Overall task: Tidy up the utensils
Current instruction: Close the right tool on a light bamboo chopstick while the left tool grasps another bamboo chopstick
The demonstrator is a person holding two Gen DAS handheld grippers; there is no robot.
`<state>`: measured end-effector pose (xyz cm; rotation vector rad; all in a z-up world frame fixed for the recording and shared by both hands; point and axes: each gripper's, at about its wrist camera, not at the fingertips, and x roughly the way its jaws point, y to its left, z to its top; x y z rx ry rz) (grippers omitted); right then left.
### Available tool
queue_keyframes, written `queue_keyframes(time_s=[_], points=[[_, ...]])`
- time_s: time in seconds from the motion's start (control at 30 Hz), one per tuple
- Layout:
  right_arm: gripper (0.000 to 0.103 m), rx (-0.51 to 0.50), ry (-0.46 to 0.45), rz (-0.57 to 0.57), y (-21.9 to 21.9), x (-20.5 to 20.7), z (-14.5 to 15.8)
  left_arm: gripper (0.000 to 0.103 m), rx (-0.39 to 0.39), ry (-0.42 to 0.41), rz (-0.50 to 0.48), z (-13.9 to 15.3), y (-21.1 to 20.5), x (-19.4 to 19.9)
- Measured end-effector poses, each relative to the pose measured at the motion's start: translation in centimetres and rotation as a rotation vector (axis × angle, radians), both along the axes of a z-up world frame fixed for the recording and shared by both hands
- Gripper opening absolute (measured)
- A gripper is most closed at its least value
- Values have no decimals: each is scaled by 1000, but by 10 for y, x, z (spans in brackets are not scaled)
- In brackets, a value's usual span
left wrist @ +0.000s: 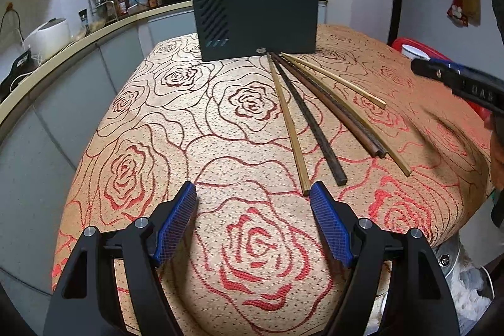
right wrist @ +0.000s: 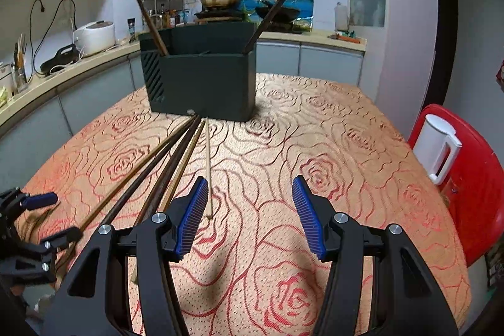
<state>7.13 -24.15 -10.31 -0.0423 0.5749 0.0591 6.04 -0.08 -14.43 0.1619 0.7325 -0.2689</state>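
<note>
On the tabletop (left wrist: pixel 163 122) five chopsticks (left wrist: pixel 318 115) lay loose before the dark holder (left wrist: pixel 256 24), which held only two, while both grippers' fingers (left wrist: pixel 174 225) stood spread and empty.

Two fisheye wrist views, each aimed forward and downward over a rose-patterned tablecloth (left wrist: pixel 239 103).

The left wrist view is taken low and close above the cloth, its own left gripper (left wrist: pixel 253 191) filling the lower frame. The right wrist view is set likewise behind the right gripper (right wrist: pixel 250 183). Shared by both are the dark holder (left wrist: pixel 258 24) at upper centre, the chopsticks (left wrist: pixel 315 115) before it, and the kitchen counter (right wrist: pixel 63 74) behind.
</note>
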Motion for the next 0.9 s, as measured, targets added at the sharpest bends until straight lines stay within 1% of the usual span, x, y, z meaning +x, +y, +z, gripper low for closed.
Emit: queue_keyframes(time_s=[0.07, 0.2, 0.37, 0.43, 0.6, 0.7, 0.8, 0.9], points=[[54, 5, 22, 18, 2, 2, -6, 73, -12, 2, 1, 0, 0, 0], [44, -7, 86, 65, 11, 9, -23, 73, -15, -8, -12, 1, -4, -2], [40, -32, 118, 95, 21, 15, -33, 72, -14, -12, -21, 0, -10, -3], [36, -35, 126, 105, 24, 17, -34, 72, -12, -19, -17, 1, -9, -4], [34, -41, 147, 107, 27, 22, -34, 72, -4, -33, 27, 5, -1, -1], [34, -41, 149, 107, 27, 21, -34, 72, -31, -27, 45, 8, 6, 1], [34, -41, 151, 107, 26, 22, -35, 72, -51, -48, 12, 12, 4, -5], [34, -45, 153, 110, 27, 23, -35, 72, -54, -60, -30, 13, -4, -10]])
